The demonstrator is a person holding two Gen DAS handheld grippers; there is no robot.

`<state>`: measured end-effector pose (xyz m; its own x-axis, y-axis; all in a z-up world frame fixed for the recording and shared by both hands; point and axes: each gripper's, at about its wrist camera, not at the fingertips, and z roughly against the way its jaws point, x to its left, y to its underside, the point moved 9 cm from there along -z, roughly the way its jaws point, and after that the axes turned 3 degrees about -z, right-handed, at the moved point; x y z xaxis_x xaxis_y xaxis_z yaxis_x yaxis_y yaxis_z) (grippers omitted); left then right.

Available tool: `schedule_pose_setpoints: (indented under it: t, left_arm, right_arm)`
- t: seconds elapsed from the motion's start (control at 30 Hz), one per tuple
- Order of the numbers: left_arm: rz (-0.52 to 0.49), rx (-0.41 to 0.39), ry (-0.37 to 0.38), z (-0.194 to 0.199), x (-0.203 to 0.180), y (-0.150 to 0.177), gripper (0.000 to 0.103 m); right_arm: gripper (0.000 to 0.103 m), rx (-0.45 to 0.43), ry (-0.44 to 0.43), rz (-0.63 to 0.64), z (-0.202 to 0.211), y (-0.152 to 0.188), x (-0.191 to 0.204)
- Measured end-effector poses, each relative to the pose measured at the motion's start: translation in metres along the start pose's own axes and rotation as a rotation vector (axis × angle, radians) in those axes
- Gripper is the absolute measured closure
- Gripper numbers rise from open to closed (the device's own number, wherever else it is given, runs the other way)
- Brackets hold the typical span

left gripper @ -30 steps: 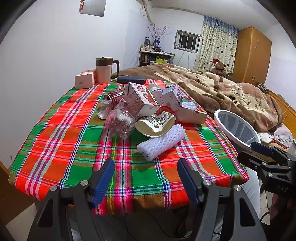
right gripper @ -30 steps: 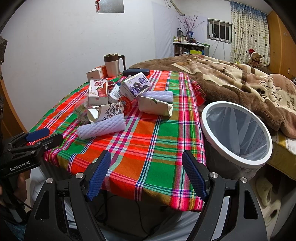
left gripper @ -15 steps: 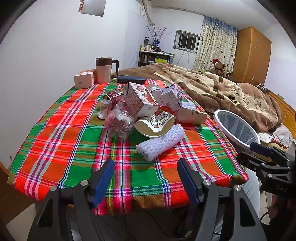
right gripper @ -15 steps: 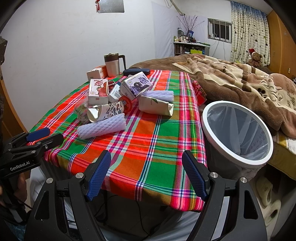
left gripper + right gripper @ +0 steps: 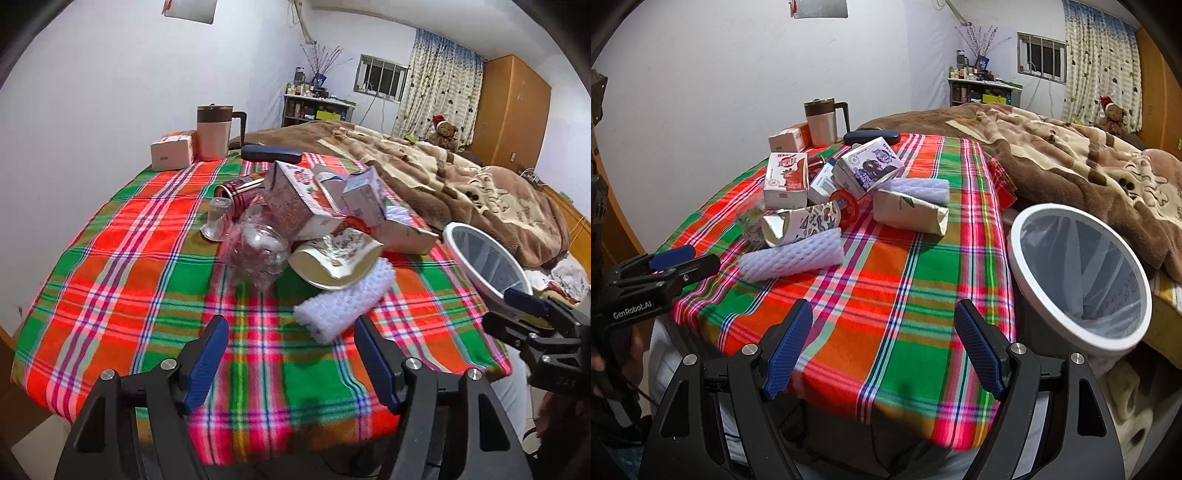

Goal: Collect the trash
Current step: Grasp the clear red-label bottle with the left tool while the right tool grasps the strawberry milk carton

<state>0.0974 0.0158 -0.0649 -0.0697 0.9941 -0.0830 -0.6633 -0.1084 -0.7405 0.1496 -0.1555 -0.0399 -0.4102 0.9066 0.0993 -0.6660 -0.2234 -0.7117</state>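
- Hovering off the near edge of the bench, which wears a red-green plaid cloth, the left gripper has its blue-padded jaws spread wide with nothing between them; looks like a pre-grasp line-up on the trash heap.
- Right gripper same story: jaws spread, empty, held just off the bench's front edge and angled so both pile and bin sit in its view.
- Trash is bunched mid-bench: white foam-mesh sleeve nearest the left gripper, crushed printed paper cup touching it behind, crumpled clear plastic bottle beside the cup, strawberry-print milk carton and purple-print carton leaning on the heap, red drink can on its side, flattened beige carton.
- White-rimmed round bin with a clear liner stands just beside the bench's right edge, mouth tilted toward the right gripper; probably parked there for short drops.
- Bin looks empty, so task barely started, I'd say.
- Beige lidded mug and small pink box sit apart at the far corner, likely not trash.
- Foam sleeve is the likely first pick: closest, free of the stack, soft enough to pinch.
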Motion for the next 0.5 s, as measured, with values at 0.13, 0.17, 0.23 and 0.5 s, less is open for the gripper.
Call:
schedule_pose_setpoints:
  t: [0.13, 0.17, 0.23, 0.5]
  left_arm:
    - [0.007, -0.001, -0.032, -0.013, 0.014, -0.01, 0.033]
    - [0.01, 0.0, -0.038, -0.016, 0.017, -0.013, 0.033]
    - [0.016, -0.002, -0.044, -0.023, 0.023, -0.02, 0.033]
    - [0.021, -0.001, -0.032, -0.051, 0.039, -0.043, 0.033]
  right_arm:
    - [0.023, -0.018, 0.006, 0.01, -0.004, -0.012, -0.001]
    - [0.023, -0.021, 0.005, 0.011, -0.005, -0.014, -0.001]
    - [0.023, -0.024, -0.001, 0.007, -0.008, -0.019, -0.001]
    - [0.023, -0.043, -0.032, -0.009, -0.016, -0.039, 0.001]
